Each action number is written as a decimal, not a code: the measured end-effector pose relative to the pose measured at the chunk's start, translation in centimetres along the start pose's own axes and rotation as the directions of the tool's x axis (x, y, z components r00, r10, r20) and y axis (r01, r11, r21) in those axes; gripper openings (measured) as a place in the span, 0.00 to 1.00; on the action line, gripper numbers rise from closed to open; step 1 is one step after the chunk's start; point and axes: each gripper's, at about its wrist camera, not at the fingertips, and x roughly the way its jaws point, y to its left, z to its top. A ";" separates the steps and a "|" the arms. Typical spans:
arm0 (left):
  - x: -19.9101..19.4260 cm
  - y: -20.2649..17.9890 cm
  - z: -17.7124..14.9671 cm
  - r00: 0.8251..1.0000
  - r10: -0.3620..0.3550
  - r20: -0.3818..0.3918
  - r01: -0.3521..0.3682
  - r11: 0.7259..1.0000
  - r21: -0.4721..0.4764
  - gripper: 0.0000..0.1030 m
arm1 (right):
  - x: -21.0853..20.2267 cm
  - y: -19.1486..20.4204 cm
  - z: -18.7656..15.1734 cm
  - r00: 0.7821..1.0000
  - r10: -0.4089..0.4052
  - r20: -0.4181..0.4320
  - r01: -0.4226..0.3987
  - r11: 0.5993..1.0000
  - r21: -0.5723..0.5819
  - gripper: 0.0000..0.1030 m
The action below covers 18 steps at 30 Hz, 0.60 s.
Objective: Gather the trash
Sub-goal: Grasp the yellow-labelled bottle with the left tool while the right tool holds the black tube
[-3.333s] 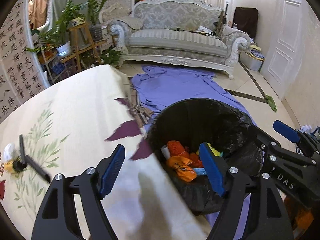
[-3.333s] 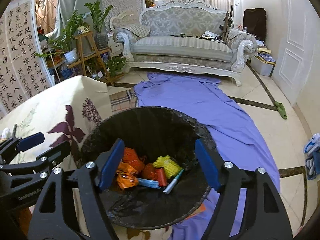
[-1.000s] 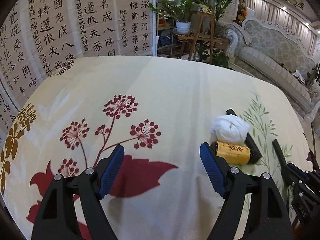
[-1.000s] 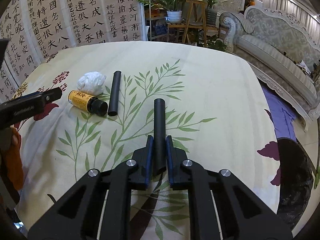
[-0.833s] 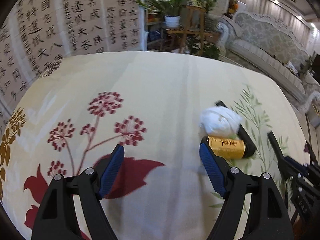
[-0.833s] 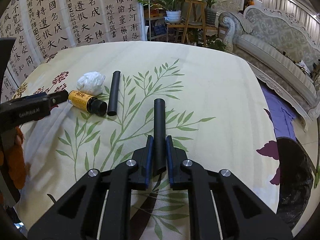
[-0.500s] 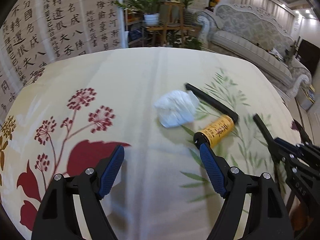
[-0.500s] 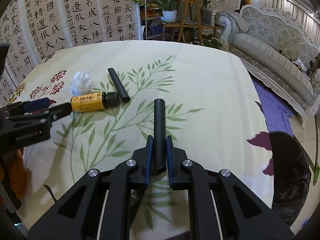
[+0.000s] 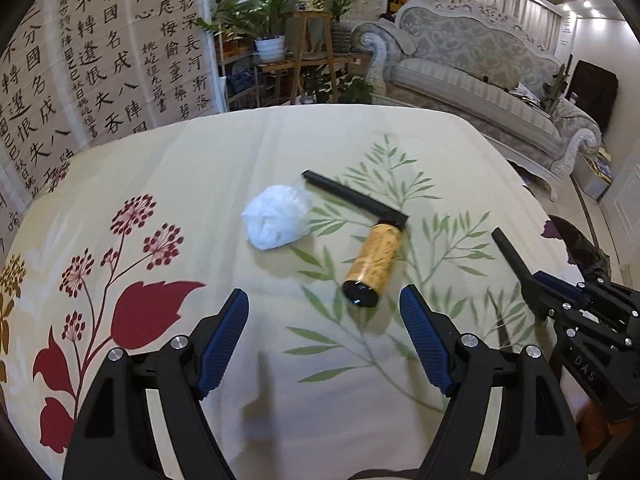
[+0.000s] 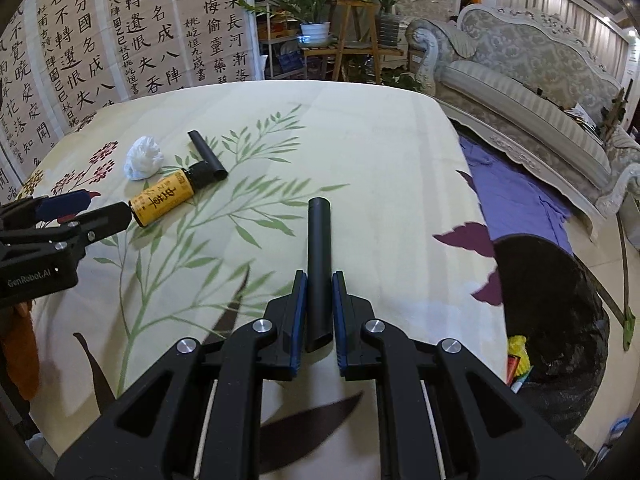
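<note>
since half a second ago the left hand-held gripper (image 9: 322, 336) has swung round so the yellow bottle (image 9: 372, 266) lies just ahead of its spread jaws, mid-surface. next: advance and close on it. right hand-held gripper (image 10: 319, 312) clamps a black tube (image 10: 319, 264); only its view shows the bin (image 10: 560, 320) (off the surface's right edge).
</note>
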 end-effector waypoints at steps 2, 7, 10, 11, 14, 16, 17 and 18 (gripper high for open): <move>0.4 -0.5 0.4 1.000 -0.006 0.003 0.006 1.000 0.009 0.73 | -0.1 -0.2 -0.1 1.000 0.000 0.002 0.000 1.000 0.006 0.12; 1.9 -1.5 1.3 1.000 -0.024 0.004 0.024 0.999 0.023 0.71 | -0.1 -0.5 -0.2 1.000 0.004 0.005 -0.004 1.000 0.016 0.12; 2.8 -1.8 1.6 0.999 -0.034 -0.018 0.035 0.999 0.032 0.62 | -0.1 -0.5 -0.2 1.000 0.007 0.004 -0.007 1.000 0.015 0.12; 3.1 -1.9 1.6 0.999 -0.039 -0.025 0.040 0.999 0.036 0.57 | 0.0 -0.6 -0.2 1.000 0.009 0.003 -0.009 1.000 0.017 0.12; 3.4 -2.3 1.3 0.998 -0.053 -0.040 0.056 0.997 0.055 0.42 | 0.0 -0.7 -0.2 1.000 0.016 0.002 -0.016 1.000 0.023 0.12; 3.2 -2.6 1.0 0.998 -0.053 -0.034 0.056 0.996 0.070 0.35 | 0.0 -0.8 -0.2 1.000 0.018 0.002 -0.018 1.000 0.024 0.12; 3.1 -2.7 0.9 0.998 -0.058 -0.033 0.061 0.995 0.074 0.29 | 0.0 -0.8 -0.2 1.000 0.018 0.002 -0.018 1.000 0.024 0.12; 3.0 -2.8 0.8 0.997 -0.064 -0.033 0.066 0.995 0.074 0.24 | 0.0 -0.8 -0.2 1.000 0.017 0.002 -0.017 1.000 0.024 0.12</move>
